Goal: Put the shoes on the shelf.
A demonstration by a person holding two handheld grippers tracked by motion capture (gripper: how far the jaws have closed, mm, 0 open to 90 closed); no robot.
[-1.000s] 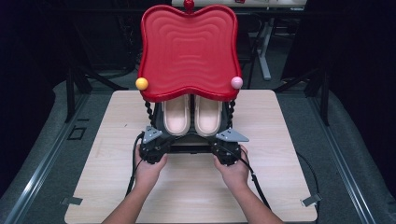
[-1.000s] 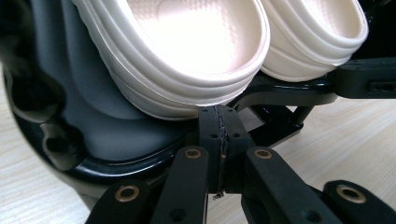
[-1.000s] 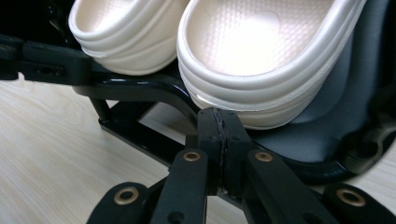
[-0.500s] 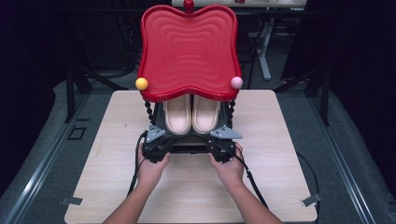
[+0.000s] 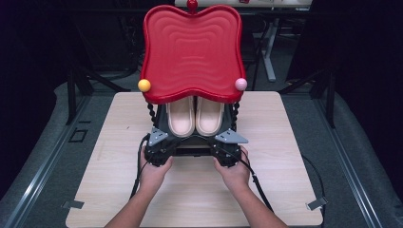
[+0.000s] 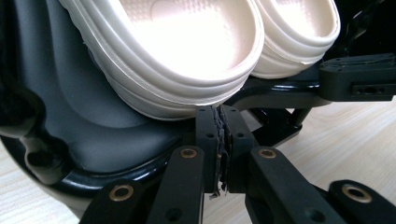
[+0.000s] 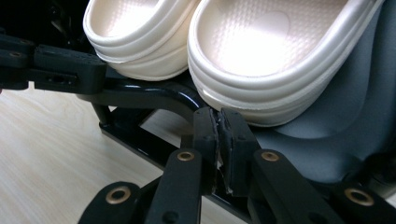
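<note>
A stand with a wavy red top [image 5: 192, 52] sits on the table, and two cream slippers [image 5: 180, 116] [image 5: 210, 116] lie side by side on its grey lower shelf [image 6: 93, 107]. My left gripper [image 5: 163, 137] and right gripper [image 5: 227, 137] are at the shelf's front rim, each held by a hand. In the left gripper view the jaw tips [image 6: 219, 112] sit just under the near slipper's [image 6: 187, 51] sole. In the right gripper view the tips [image 7: 218, 114] sit under the other slipper [image 7: 275, 46]. Both pairs of jaws have just been opening by a sliver, pads almost together, with nothing between them.
A yellow ball [image 5: 144, 85] and a pink ball [image 5: 241, 84] mark the red top's front corners, over beaded black posts. The stand's black frame [image 7: 140, 93] runs across the light wooden table [image 5: 285, 166]. Cables trail back from both grippers. Dark floor surrounds the table.
</note>
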